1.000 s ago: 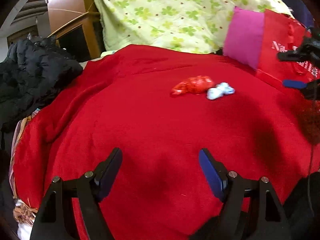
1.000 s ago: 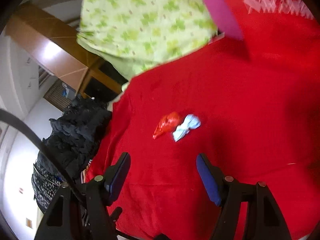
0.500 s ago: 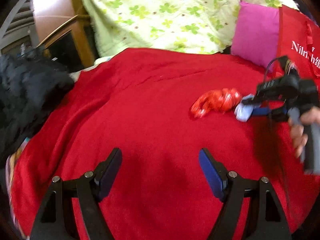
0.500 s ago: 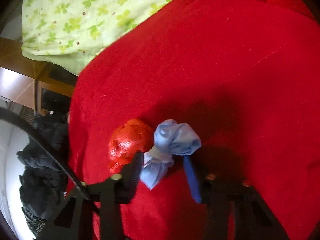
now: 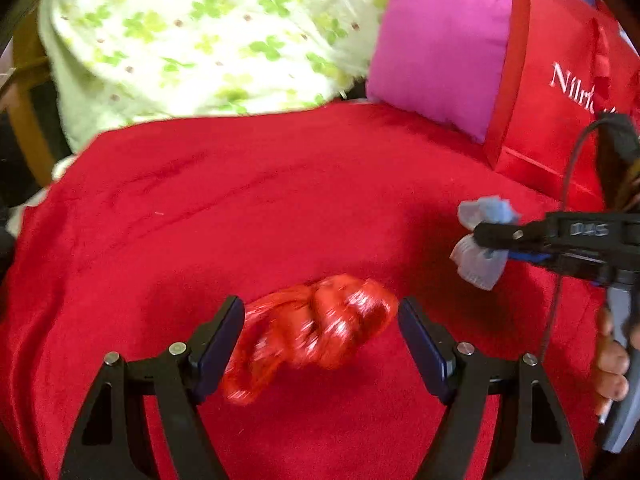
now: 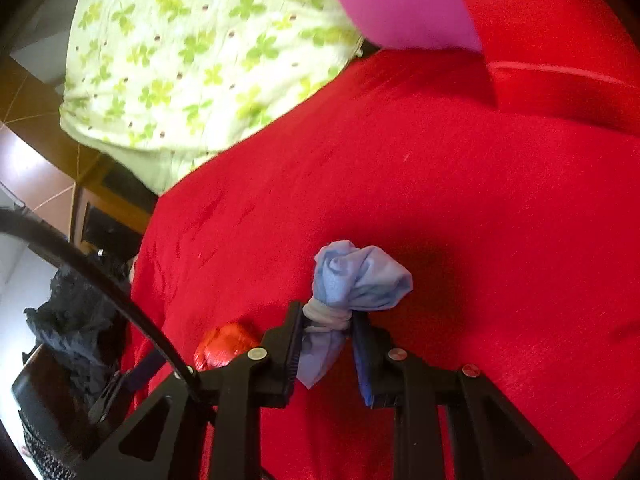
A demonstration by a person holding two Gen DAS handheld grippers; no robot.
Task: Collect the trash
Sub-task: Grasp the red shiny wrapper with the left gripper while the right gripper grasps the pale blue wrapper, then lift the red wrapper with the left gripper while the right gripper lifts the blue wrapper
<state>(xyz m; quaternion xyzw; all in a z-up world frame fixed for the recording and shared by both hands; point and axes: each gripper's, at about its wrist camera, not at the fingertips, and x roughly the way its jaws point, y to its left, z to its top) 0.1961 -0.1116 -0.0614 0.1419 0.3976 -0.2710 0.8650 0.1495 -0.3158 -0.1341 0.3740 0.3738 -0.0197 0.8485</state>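
Lifted blue wad (image 6: 356, 280) leaves red wrapper (image 5: 316, 332) beside pink cushion (image 5: 440, 52).

One red wrapper (image 5: 316, 328), one blue bundle (image 6: 356, 280)

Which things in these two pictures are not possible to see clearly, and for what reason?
- Red wrapper: motion blur in the left wrist view; mostly hidden behind the right gripper in its own view.
- Red bag: its white lettering is cut off by the right gripper's body and cable.
- Blue bundle: its waist is covered by the closed fingers.
- Left gripper: whether it touches the wrapper is unclear.
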